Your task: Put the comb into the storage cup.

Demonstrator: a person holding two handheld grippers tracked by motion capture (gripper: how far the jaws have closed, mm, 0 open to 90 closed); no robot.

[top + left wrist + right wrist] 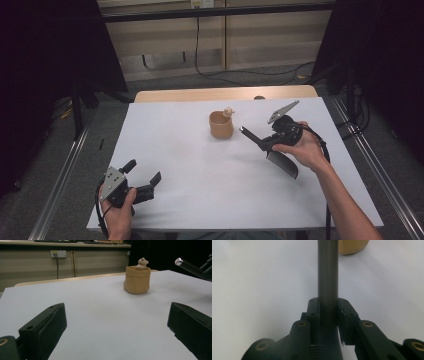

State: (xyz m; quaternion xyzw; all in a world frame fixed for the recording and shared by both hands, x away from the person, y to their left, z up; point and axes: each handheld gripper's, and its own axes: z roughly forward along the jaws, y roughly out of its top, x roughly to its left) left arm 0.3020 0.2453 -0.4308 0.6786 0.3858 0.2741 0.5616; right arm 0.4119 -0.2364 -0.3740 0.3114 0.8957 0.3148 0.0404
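The right tool (266, 145) holds a knife (282, 162) by its dark handle (327, 277), with both jaws squeezed tight on it. The knife is up in the air near the right edge of the desk (200, 165), and its wide blade hangs down under the hand. The blade could swing and bump the little brown cup (221, 125), because the cup sits just beside the handle tip. The knife might also slip, since the handle is smooth. A tiny toy bear (142, 263) peeks out of the cup. The left tool (145, 180) is wide and empty by the near left corner.
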